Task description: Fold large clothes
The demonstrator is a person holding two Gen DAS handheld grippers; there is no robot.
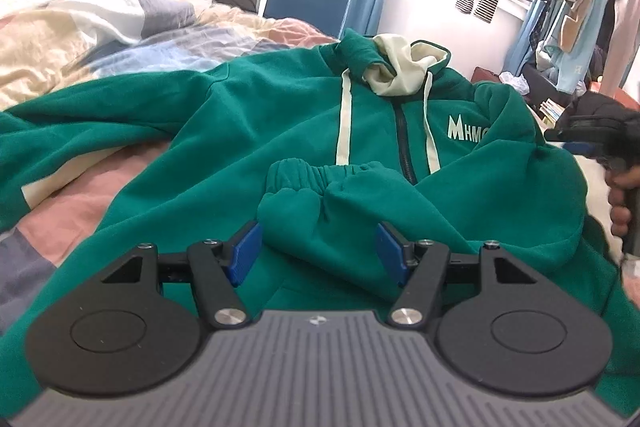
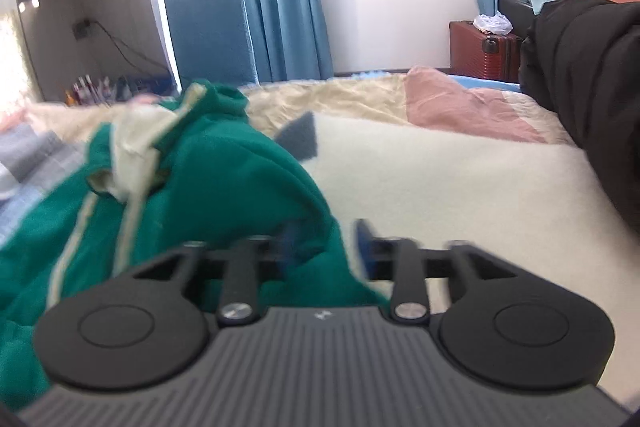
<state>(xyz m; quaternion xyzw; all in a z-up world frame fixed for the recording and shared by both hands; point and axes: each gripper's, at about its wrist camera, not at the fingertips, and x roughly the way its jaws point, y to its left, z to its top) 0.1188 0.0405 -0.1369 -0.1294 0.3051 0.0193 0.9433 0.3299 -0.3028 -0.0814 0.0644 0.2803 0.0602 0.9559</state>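
the green hoodie (image 1: 248, 131) looks like soft, matt fleece cloth. the bed cover (image 1: 96, 23) is crinkled cloth. the left gripper (image 1: 316, 253) is matt black plastic.

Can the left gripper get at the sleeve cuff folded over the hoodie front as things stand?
Probably yes: the left gripper is open, the cuff lies just ahead on the green hoodie, and nothing lies between them.

black left claw (image 1: 318, 251) with blue pads, silver screws, ribbed grey base, black sleeve (image 2: 588, 75)
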